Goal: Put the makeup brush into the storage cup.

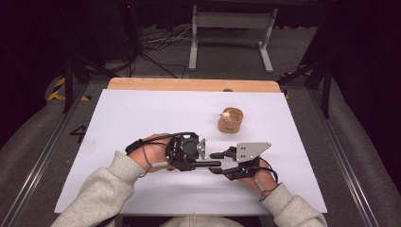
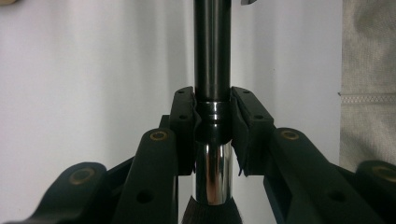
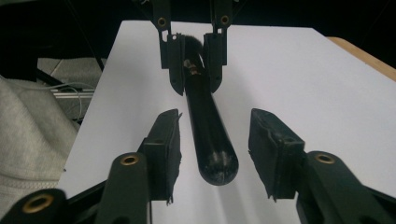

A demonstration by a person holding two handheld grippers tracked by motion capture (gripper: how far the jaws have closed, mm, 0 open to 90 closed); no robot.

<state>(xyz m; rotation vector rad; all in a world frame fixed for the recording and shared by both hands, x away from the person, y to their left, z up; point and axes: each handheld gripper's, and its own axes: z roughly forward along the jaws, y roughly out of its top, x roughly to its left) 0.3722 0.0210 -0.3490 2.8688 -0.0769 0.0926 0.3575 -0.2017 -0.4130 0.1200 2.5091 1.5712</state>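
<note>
Near the table's front edge, about midway along it, the left gripper is clenched on a black makeup brush, pads gripping its silver ferrule in the left gripper view. From the right gripper view, the handle's rounded end lies between the right gripper's jaws, untouched, gaps on both sides. High view adds a small wooden cup toward the back edge, well apart

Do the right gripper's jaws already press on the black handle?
No, in the right gripper view the handle lies between the jaws with a gap on each side.
</note>
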